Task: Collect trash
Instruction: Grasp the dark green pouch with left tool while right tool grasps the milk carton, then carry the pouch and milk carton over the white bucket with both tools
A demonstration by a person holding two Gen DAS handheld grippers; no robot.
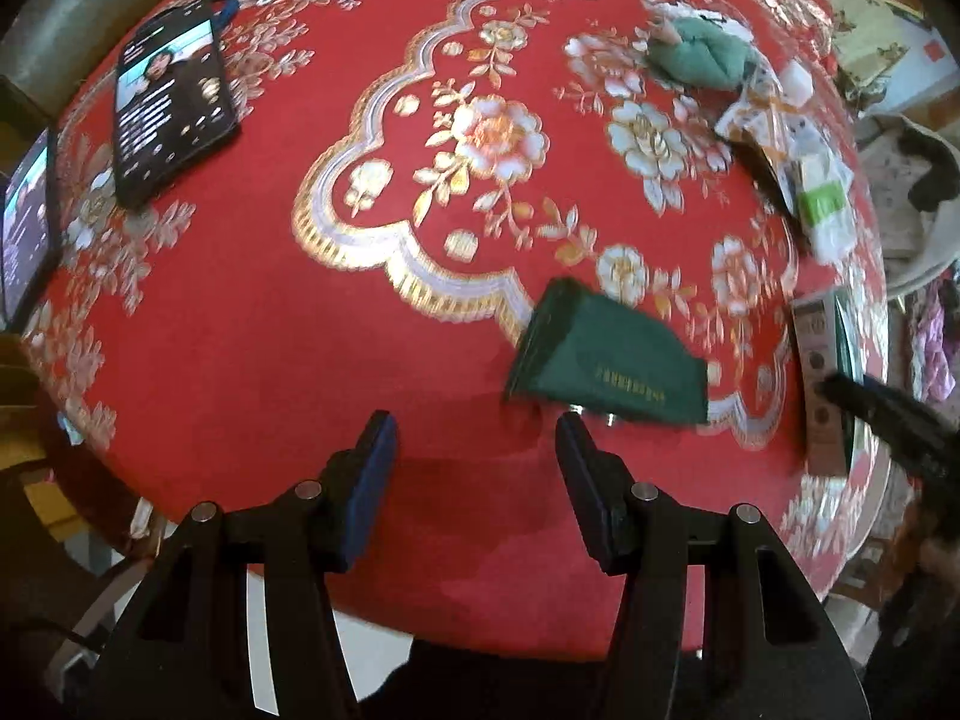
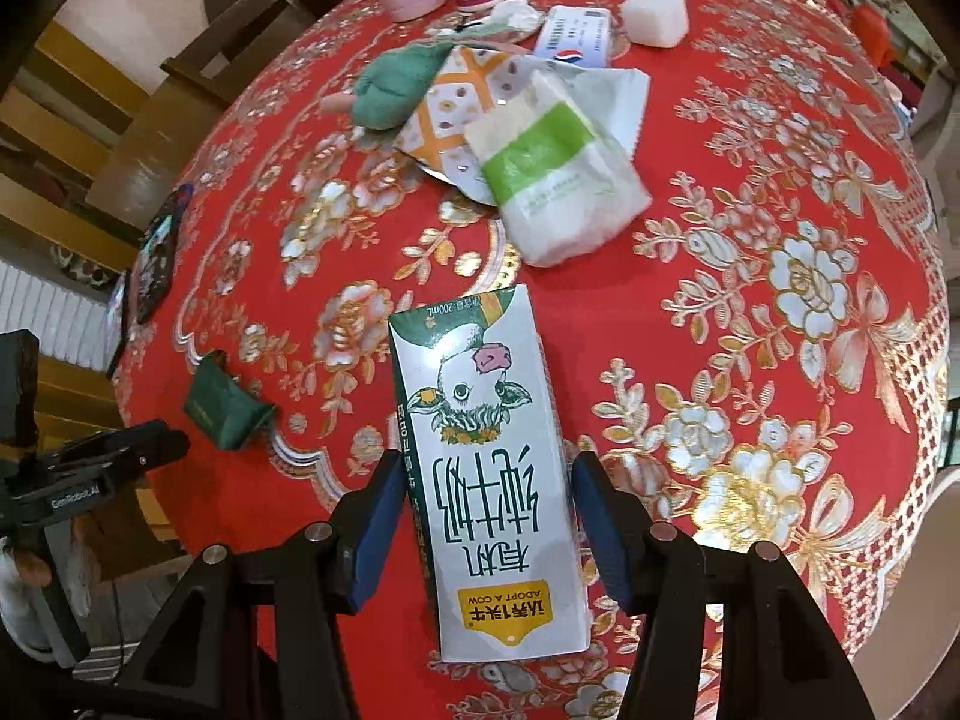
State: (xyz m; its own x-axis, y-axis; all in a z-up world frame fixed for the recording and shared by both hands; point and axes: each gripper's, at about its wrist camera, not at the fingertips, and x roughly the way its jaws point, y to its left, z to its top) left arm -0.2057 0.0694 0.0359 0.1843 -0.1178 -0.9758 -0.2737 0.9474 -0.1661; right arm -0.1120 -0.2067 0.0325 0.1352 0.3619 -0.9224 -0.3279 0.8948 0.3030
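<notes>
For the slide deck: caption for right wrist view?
Right gripper straddling a milk carton on the red floral tablecloth.

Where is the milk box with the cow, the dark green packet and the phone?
milk carton [image 2: 492, 480], right wrist view, middle of its printed front.
dark green packet [image 1: 612, 360], left wrist view, middle of its flat face.
phone [image 1: 171, 102], left wrist view, middle of its lit screen.

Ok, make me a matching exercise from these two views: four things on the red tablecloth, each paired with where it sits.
Things:
1. milk carton
2. dark green pouch
3. phone
4. green plush toy

Places:
A. far side, beside the wrappers
B. just ahead of the left gripper
C. between the right gripper fingers
D. left edge of the table, screen lit

Pairs: 1-C, 2-B, 3-D, 4-A
</notes>
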